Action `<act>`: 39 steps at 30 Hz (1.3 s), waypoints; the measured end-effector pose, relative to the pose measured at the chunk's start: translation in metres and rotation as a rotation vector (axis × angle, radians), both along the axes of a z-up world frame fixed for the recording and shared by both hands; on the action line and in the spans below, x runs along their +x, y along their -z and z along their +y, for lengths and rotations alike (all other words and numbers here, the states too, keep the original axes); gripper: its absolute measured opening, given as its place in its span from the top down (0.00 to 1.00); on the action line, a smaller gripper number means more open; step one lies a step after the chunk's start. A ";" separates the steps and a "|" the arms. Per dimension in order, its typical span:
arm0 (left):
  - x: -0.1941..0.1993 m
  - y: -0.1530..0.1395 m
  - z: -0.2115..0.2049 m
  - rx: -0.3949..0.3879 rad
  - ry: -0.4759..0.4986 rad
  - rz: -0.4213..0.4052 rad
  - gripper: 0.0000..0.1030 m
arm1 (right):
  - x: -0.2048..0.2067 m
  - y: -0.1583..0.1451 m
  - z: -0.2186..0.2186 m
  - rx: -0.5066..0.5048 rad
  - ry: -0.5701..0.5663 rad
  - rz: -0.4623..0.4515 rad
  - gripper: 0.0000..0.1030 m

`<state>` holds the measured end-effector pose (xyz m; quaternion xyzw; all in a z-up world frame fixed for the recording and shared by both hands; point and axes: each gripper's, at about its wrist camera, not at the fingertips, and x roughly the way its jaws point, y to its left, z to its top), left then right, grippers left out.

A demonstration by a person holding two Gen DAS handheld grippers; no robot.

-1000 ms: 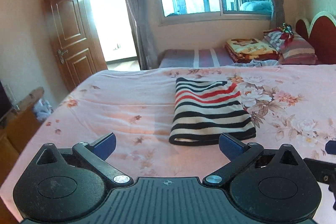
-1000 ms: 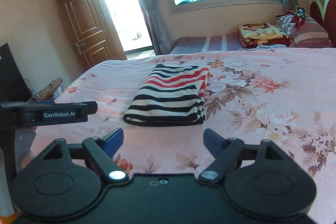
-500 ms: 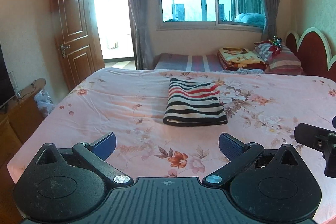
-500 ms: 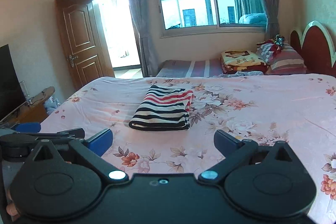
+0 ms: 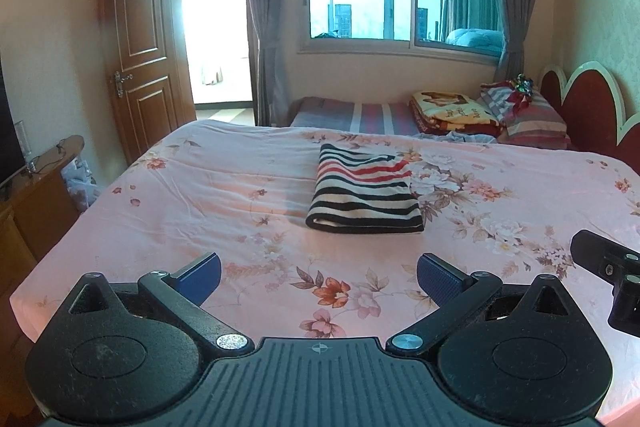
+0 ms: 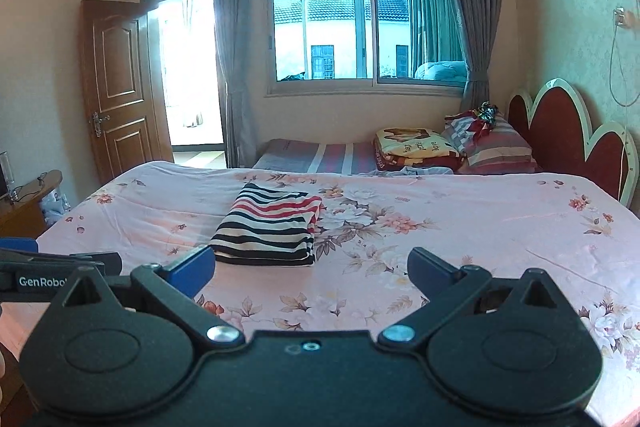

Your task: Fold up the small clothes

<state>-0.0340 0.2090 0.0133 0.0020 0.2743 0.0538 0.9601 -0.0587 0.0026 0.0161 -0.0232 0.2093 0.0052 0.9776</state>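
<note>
A folded striped garment (image 5: 362, 193) (image 6: 268, 227), black and cream with red bands at its far end, lies flat on the pink floral bedsheet (image 5: 200, 195) (image 6: 460, 223). My left gripper (image 5: 318, 273) hangs open well short of it, near the bed's front edge, with only sheet between its blue pads. My right gripper (image 6: 310, 267) is open wide too, nothing between its fingers, and the garment lies ahead and slightly left of it. Each gripper shows at the edge of the other's view.
A second bed (image 5: 360, 113) with folded blankets and pillows (image 6: 496, 143) stands under the window. A red headboard (image 6: 560, 135) is at the right. An open wooden door (image 5: 140, 59) and a low wooden cabinet (image 5: 36, 195) are at the left.
Both grippers have drawn back and risen from the garment, which now looks smaller and farther off. The right gripper's jaws have widened. The garment has stayed where it lay.
</note>
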 end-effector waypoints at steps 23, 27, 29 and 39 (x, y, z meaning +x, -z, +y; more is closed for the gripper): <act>-0.005 -0.009 0.000 0.000 -0.014 -0.009 0.00 | 0.008 0.006 -0.003 -0.014 0.039 -0.009 0.01; -0.004 -0.009 -0.002 -0.004 -0.014 -0.003 0.00 | 0.008 0.005 -0.005 -0.013 0.038 -0.009 0.01; -0.004 -0.008 -0.002 -0.003 -0.013 -0.002 0.00 | 0.008 0.005 -0.005 -0.012 0.040 -0.009 0.01; 0.000 -0.004 -0.003 -0.008 -0.014 0.014 0.00 | 0.009 0.007 -0.006 -0.007 0.032 0.001 0.01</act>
